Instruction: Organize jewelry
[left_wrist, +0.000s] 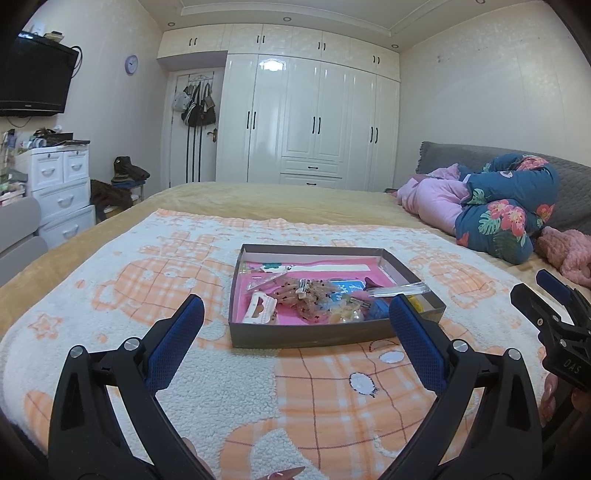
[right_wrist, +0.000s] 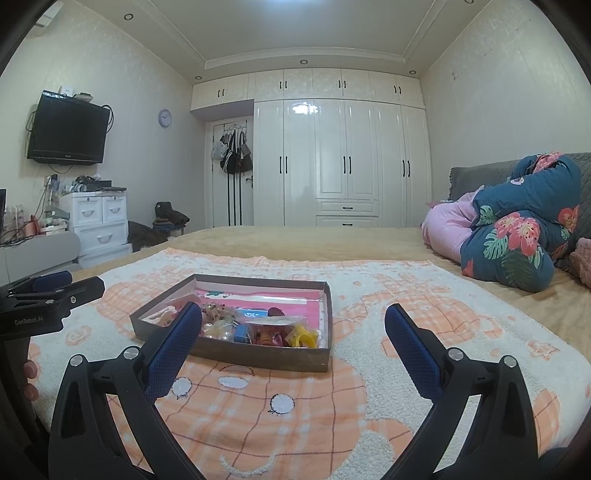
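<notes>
My left gripper (left_wrist: 295, 314) hangs low over the near edge of the fleece blanket (left_wrist: 184, 369) spread on the bed, its blue-padded fingers (left_wrist: 177, 343) spread wide apart with nothing between them. Just beyond the fingertips, toward the middle of the blanket, sits the shallow grey box (left_wrist: 314, 334) with a pink lining. At its left end I see a white hair clip (left_wrist: 260, 308), then a bundle of sheer dotted hair accessories (left_wrist: 306, 297) in the middle, a clear packet (left_wrist: 397, 290) lying over the right wall, and something yellow (left_wrist: 415, 301) in the near right corner; the smaller pieces run together and I cannot name them singly. Further right, my right gripper (right_wrist: 293, 317) is likewise parted and empty, held over the blanket beside the box, with its left finger crossing in front of the box's near wall in the right wrist view. Toward the right edge of the bed lie a rolled pink and blue floral quilt (left_wrist: 506, 206) and a pink knitted item (left_wrist: 565, 254), well apart from the box.
</notes>
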